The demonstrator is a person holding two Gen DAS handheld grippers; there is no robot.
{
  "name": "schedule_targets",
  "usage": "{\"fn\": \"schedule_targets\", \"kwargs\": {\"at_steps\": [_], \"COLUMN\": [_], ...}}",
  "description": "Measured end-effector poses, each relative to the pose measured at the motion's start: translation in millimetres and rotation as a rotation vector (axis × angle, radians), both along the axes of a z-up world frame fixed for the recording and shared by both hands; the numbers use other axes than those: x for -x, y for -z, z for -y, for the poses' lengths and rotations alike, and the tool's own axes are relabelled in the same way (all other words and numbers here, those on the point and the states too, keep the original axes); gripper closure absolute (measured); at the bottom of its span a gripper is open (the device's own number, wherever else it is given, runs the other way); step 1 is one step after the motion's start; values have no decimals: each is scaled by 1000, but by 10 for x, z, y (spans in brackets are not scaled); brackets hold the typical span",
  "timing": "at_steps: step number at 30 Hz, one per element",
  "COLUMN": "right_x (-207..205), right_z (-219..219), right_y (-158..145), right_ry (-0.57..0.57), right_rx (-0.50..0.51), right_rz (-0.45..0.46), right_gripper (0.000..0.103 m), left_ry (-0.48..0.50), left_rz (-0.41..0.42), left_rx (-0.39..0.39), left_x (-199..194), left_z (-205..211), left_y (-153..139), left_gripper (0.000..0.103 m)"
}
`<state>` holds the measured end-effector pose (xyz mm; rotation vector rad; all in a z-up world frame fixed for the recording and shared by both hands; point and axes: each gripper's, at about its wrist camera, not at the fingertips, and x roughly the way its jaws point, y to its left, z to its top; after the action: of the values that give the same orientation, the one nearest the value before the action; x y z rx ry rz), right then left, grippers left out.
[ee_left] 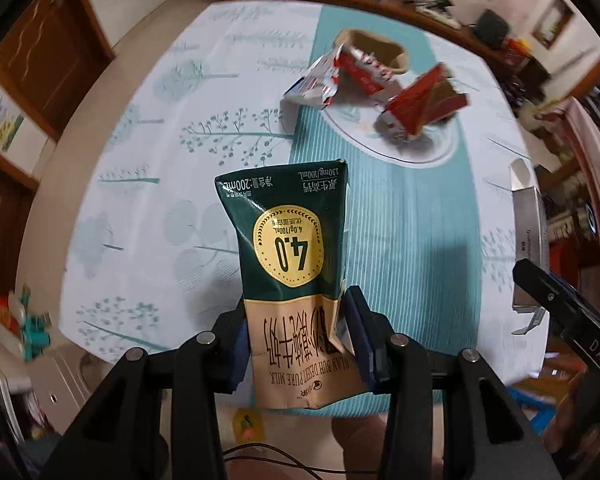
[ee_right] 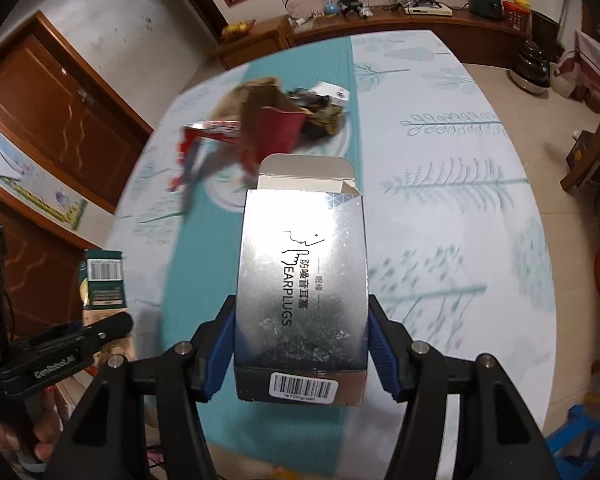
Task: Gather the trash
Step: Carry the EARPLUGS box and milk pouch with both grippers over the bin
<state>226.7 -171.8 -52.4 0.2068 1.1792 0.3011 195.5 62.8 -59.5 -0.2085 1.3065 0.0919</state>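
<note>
Left gripper clamped on carton, btwn pads: light, crushable. Right gripper clamped on box, low sides; thin, slick, prob. empty.

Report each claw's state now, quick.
Left claw: closed on the milk carton.
Right claw: closed on the earplugs box.

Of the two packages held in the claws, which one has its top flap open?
The silver earplugs box in the right claw: its top flap stands open. The green milk carton in the left claw is crumpled, with no flap open.
</note>
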Motion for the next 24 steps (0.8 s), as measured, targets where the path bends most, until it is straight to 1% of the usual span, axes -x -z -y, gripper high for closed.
{"fn": "schedule_targets", "kwargs": {"at_steps": [4,9,11,15,19,24], "right_x": [439,1049,1278,1717,2010,2292], "right_z": [-168,-393,-493,-675,-773,-823], "right_y": [-237,-459,-516,-578,-577,-549], "right_ry": [39,124,138,161,178,166], "right_rx": [-30,-65,-67,-58,-56,-30], "right_rz": [46,76,87,89,63,35], "right_gripper": [43,43,43,43,43,43], "left_ry": [68,140,171,235,290,336], "left_rz": [44,100,118,111,101,94], "left_rx": [35,43,46,61,62,50], "left_x": [334,760,940,1274,1498,1708], "left_z": [-246,-439,-502,-557,-518,-390], "left_y": [-252,-484,-548,-549,-514,-439], "left_gripper": [61,61,61,61,61,61]}}
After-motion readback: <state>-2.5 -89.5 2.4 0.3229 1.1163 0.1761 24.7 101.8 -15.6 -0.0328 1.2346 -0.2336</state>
